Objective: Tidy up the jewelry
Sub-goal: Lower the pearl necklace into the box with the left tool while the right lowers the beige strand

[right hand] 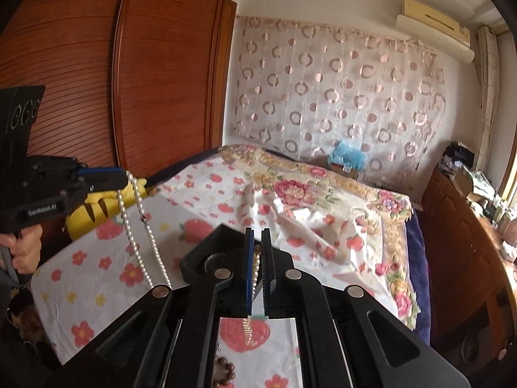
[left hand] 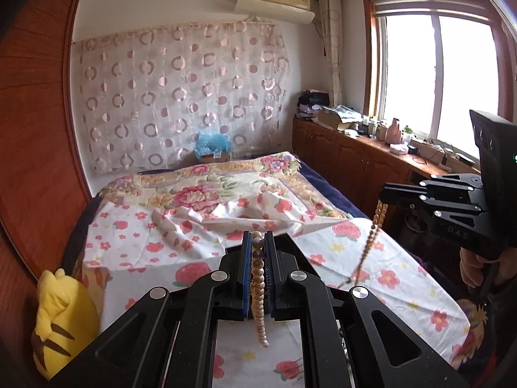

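A pearl strand (left hand: 257,278) is pinched by the left gripper (left hand: 257,242) and, at 3 o'clock, by the right gripper (left hand: 383,201), both clamped, likely so it hangs untangled above the bed (left hand: 135,236).

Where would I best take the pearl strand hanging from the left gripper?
Just below the left gripper, where the pearl strand hangs as two runs close together. Come in level from the side, jaws spanning both.

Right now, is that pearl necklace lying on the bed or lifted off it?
Lifted. The pearl necklace hangs in loops from the shut left gripper above the flowered bedsheet, and the shut right gripper pinches another part.
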The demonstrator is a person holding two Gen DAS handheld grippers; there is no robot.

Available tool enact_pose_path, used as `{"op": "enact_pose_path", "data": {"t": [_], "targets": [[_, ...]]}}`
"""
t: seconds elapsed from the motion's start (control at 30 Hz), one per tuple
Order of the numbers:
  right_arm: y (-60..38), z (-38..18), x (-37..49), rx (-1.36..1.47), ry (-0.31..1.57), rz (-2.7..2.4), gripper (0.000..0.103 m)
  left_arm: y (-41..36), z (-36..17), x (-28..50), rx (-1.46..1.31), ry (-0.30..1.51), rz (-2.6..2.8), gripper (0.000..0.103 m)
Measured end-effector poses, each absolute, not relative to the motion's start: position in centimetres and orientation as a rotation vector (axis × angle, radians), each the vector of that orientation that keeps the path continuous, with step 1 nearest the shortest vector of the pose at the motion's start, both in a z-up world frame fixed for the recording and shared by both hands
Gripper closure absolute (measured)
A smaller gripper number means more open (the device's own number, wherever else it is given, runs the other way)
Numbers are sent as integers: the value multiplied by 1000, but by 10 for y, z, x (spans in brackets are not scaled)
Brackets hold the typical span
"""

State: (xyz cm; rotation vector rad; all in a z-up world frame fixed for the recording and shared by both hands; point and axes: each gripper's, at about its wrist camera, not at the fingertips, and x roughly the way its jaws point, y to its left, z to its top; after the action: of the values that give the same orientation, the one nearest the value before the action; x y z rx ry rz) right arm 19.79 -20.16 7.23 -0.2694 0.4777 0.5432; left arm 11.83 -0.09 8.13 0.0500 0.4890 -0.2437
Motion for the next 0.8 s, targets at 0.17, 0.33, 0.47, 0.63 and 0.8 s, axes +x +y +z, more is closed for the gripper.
{"op": "enact_pose_path", "data": {"t": [0.17,0.33,0.47,0.63,0.8], "targets": [[-201,87,211,-260,453,531,98,-4,95,130,48,474,-243,96],[-200,99,227,-225,430,526,98,-7,116,142,39,440,-243,96],[-200,103,239,-205,429,527,98,-9,122,151,35,438,-242,96],[-198,107,241,-199,421,531,98,-15,117,171,35,446,-222,96],[-195,112,242,-204,407,531,98,-14,92,193,8,503,-215,96]]}}
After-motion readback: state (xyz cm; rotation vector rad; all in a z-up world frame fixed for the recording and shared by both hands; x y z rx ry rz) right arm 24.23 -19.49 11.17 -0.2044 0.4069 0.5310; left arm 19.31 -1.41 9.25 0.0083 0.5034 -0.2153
